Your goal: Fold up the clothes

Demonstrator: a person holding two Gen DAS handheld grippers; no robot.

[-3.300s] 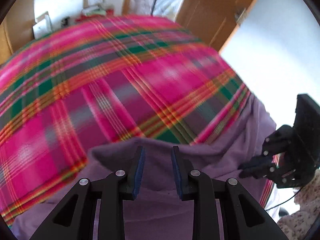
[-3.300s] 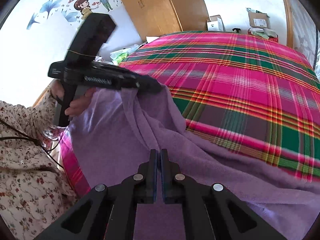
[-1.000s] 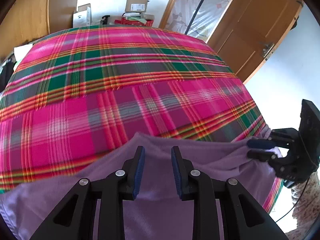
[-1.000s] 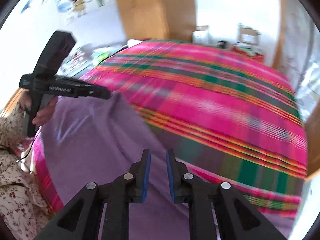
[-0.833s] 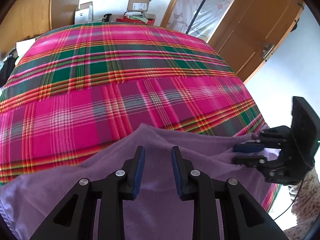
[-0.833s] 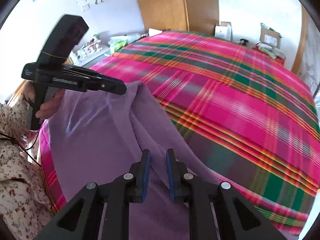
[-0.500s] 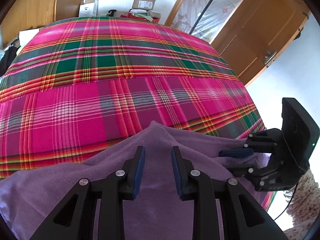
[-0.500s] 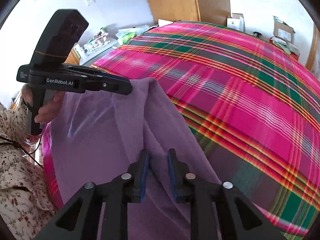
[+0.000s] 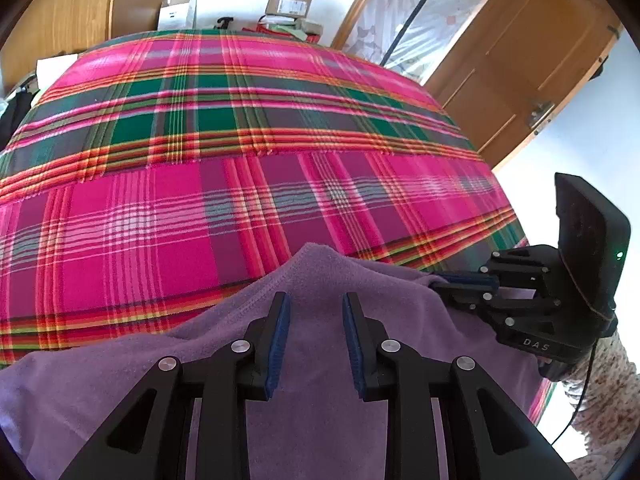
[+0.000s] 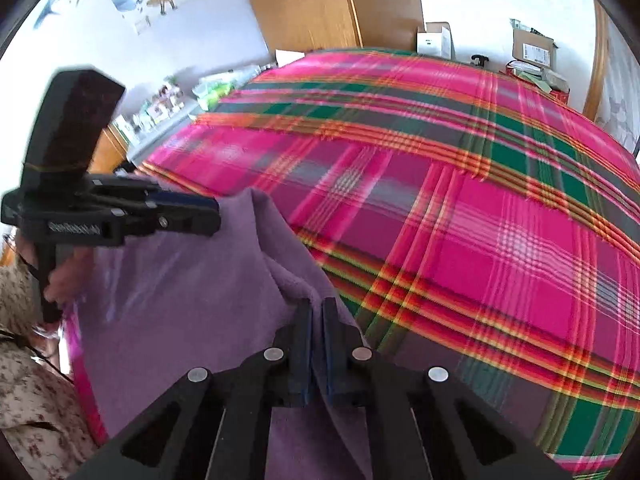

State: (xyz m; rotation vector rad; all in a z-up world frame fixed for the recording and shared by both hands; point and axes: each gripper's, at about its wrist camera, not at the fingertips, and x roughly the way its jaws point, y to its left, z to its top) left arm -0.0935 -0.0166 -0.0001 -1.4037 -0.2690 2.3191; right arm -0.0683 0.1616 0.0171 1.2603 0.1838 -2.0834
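Observation:
A purple fleece cloth (image 9: 320, 400) lies over the near edge of a bed with a pink and green plaid cover (image 9: 200, 184). My left gripper (image 9: 314, 300) stands open just above the cloth, whose raised fold peaks beyond its fingertips. In the right wrist view, that left gripper (image 10: 212, 216) hovers at the cloth's (image 10: 180, 300) high point, held by a hand (image 10: 60, 276). My right gripper (image 10: 316, 308) is shut on a ridge of the purple cloth near the plaid cover (image 10: 480, 220). Seen from the left wrist, the right gripper (image 9: 440, 282) pinches the cloth's right edge.
A person in floral sleeves (image 10: 32, 400) stands at the bed's near side. Cardboard boxes (image 9: 288, 2) sit past the far end of the bed. A wooden door (image 9: 532, 60) stands at the right and a wardrobe (image 10: 320, 4) at the far left. A shelf with bottles (image 10: 160, 112) lines the bed's left side.
My right gripper was open half a second ago and has now shut on the cloth's ridge. It has drawn closer to the left gripper, bunching the cloth between them. The left gripper stays open.

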